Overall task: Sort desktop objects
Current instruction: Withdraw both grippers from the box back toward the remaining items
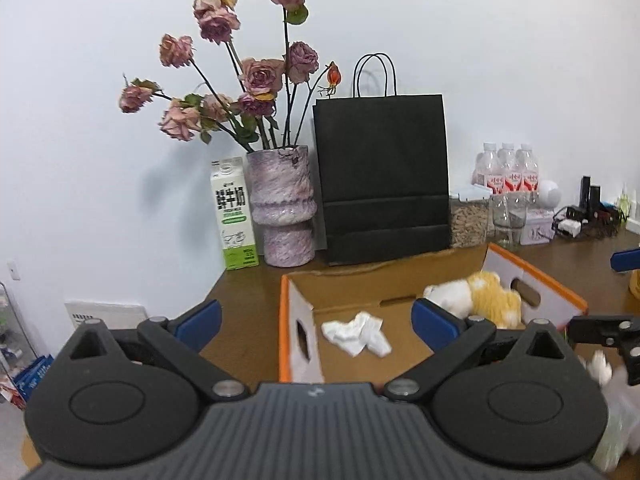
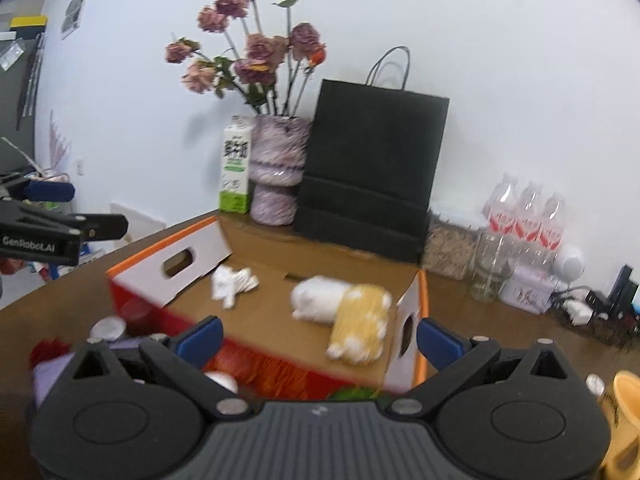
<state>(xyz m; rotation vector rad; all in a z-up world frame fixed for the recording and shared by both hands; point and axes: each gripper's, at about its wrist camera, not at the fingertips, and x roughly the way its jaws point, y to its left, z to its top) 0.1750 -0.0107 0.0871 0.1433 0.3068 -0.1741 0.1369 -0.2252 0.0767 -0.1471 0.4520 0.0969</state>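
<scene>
Cardboard box (image 2: 280,280) with orange rims sits open on the brown desk (image 1: 248,296), in front of the black paper bag (image 1: 382,176) and the mottled vase (image 1: 282,208) of dried roses. Inside it lie a white-and-yellow plush toy (image 2: 344,316) and a crumpled white tissue (image 2: 234,282), apart from each other on the box floor. Right gripper (image 2: 318,340): jaws spread wide, nothing between the blue pads, hanging over the near red wall of the box. Plush lies just ahead of it, slightly to its right, long axis running diagonally from the white end at upper left to the yellow end at lower right in the right wrist view; tissue is further off, ahead and to its left. Left gripper (image 1: 316,320): jaws also spread, empty, held at the box's left end; tissue lies directly ahead between its fingers' line of sight, plush sits behind the right finger, toward the far right wall. Judgement: both items read as already sorted into the box, and both grippers are released. Remaining candidates are outside the box: a yellow mug (image 2: 624,416) at the right gripper's right edge, blurred red and white objects below its left finger; the right hand is nearer to these. Motion blur limits detail
</scene>
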